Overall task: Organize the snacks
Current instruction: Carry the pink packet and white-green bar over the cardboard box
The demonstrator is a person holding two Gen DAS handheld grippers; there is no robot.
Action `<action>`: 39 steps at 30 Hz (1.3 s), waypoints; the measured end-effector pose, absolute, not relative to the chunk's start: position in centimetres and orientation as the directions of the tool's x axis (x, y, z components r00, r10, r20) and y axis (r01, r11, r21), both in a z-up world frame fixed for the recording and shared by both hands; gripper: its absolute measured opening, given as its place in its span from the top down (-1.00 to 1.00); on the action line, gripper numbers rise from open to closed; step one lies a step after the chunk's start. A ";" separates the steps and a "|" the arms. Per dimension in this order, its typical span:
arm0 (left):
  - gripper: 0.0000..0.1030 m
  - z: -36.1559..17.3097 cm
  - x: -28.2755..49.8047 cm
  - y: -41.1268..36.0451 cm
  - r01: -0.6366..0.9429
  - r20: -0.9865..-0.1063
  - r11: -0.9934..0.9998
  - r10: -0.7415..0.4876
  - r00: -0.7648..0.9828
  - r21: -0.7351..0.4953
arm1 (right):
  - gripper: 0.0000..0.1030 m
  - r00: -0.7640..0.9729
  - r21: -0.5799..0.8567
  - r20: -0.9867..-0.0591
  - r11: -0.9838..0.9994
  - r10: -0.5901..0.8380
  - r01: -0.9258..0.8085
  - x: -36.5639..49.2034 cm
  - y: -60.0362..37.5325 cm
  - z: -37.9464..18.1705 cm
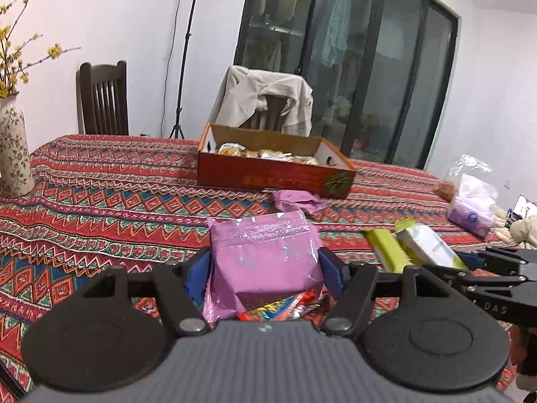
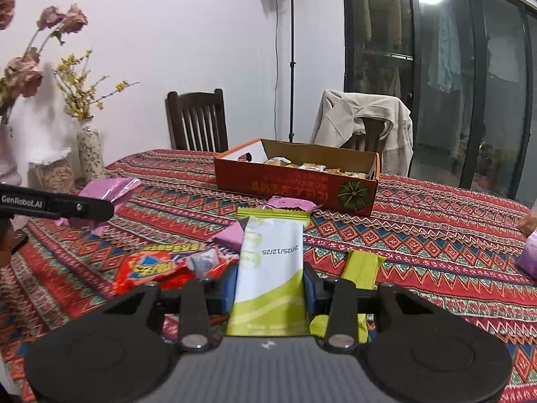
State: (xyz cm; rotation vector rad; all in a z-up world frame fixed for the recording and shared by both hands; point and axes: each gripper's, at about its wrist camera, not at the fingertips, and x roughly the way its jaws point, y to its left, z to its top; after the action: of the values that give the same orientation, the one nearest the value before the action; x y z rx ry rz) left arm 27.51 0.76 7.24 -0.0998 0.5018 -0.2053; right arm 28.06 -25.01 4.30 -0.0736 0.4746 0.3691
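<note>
My left gripper (image 1: 263,268) is shut on a pink snack packet (image 1: 265,255), held above the patterned tablecloth. My right gripper (image 2: 270,282) is shut on a white and green snack packet (image 2: 272,268); that packet also shows at the right of the left wrist view (image 1: 428,245). An orange cardboard box (image 1: 268,174) with several wrapped snacks inside stands at the back of the table, also in the right wrist view (image 2: 295,184). Another pink packet (image 1: 297,199) lies before the box. A red packet (image 2: 157,265) and a green packet (image 2: 364,267) lie on the cloth near the right gripper.
A patterned vase (image 1: 13,154) with yellow flowers stands at the left. A tissue pack (image 1: 471,211) lies at the right. Two chairs (image 2: 198,119) stand behind the table, one draped with a beige jacket (image 2: 365,117). A light stand (image 2: 292,67) is by the wall.
</note>
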 end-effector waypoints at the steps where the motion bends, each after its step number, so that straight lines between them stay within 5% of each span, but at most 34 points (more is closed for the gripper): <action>1: -0.32 7.4 27.1 0.6 0.175 -0.462 0.974 -0.224 0.858 -0.147 | 0.27 0.826 0.013 -0.457 0.931 0.330 -0.365 27.5 -25.1 4.5; 20: -0.32 9.8 31.8 -0.1 0.265 -0.440 0.950 -0.312 0.842 -0.165 | 0.27 0.847 -0.009 -0.407 0.926 0.342 -0.378 29.0 -26.1 7.0; 32: -0.32 13.5 49.7 0.3 0.263 -0.483 0.950 -0.313 0.818 -0.170 | 0.27 0.826 -0.015 -0.364 0.884 0.431 -0.468 45.1 -25.8 13.5; 39: -0.33 12.2 62.7 -0.3 0.194 -0.537 0.970 -0.243 0.808 -0.147 | 0.26 0.774 0.053 -0.474 0.891 0.419 -0.451 59.8 -24.7 13.6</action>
State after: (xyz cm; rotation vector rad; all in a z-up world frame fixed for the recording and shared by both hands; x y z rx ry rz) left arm 62.68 -0.31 12.22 -0.0861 0.5855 -0.2342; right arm 59.82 -24.72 13.57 -0.0650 0.4975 0.4713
